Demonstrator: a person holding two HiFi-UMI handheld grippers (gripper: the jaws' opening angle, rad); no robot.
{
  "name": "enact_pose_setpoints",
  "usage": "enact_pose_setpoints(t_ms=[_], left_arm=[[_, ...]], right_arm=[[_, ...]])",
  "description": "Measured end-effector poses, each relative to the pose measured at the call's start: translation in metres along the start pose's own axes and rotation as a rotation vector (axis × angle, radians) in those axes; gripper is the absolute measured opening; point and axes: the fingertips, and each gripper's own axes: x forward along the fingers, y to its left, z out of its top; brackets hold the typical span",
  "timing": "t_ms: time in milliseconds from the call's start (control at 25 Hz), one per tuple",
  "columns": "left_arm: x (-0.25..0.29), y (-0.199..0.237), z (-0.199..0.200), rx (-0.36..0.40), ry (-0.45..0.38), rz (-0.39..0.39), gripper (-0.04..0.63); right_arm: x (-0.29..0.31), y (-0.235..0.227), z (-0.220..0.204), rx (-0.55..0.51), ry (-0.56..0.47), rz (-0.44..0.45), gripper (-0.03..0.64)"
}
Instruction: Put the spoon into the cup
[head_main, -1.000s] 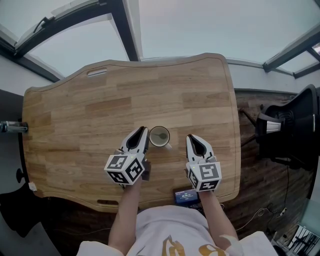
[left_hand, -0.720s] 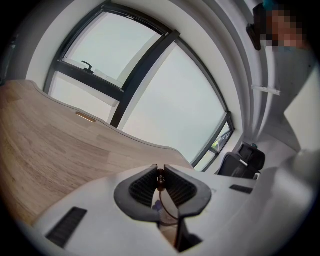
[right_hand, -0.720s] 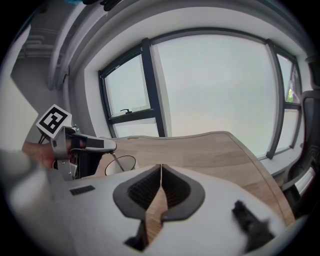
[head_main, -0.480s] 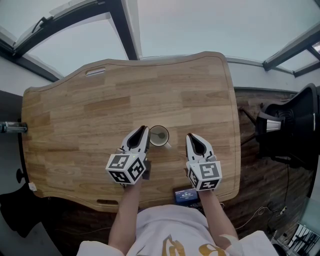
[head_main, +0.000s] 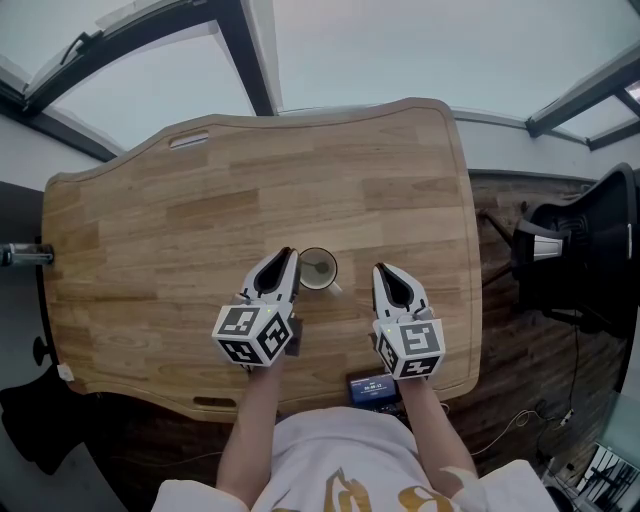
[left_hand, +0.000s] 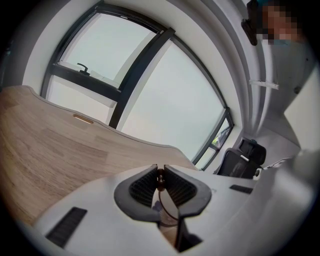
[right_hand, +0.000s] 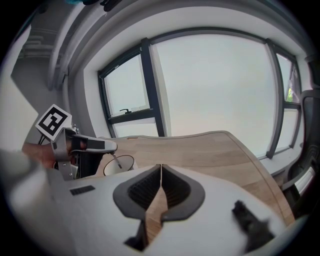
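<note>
A white cup stands on the wooden table, just right of my left gripper. The right gripper view shows a thin metal spoon slanting down from the left gripper's tip into the cup. In the left gripper view the jaws are closed on the spoon's dark handle end. My right gripper rests to the right of the cup, apart from it, shut with nothing between its jaws.
A small dark device lies at the table's near edge between my arms. A black office chair stands off the table's right side. A handle slot is cut near the far left edge. Large windows lie beyond.
</note>
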Motion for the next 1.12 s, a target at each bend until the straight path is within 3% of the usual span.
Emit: enact_pose_setpoints(t_ms=[200,520,1120], left_arm=[[-0.0001,-0.0006,0.0004,0.021,0.004,0.004,0.049],[0.0001,0.0004,-0.0006,-0.042,-0.007,-0.021,0.049],[-0.0063,-0.0018,0.0065,-0.023,-0.034,-0.017,0.081]], right_arm=[[0.0008,-0.0002,0.0004,-0.001,0.0,0.0,0.032],[0.0,-0.0014,0.0003,-0.002,0.0,-0.001,0.032],[-0.0058,0.0007,0.0086,-0.016,-0.02,-0.007,0.032]])
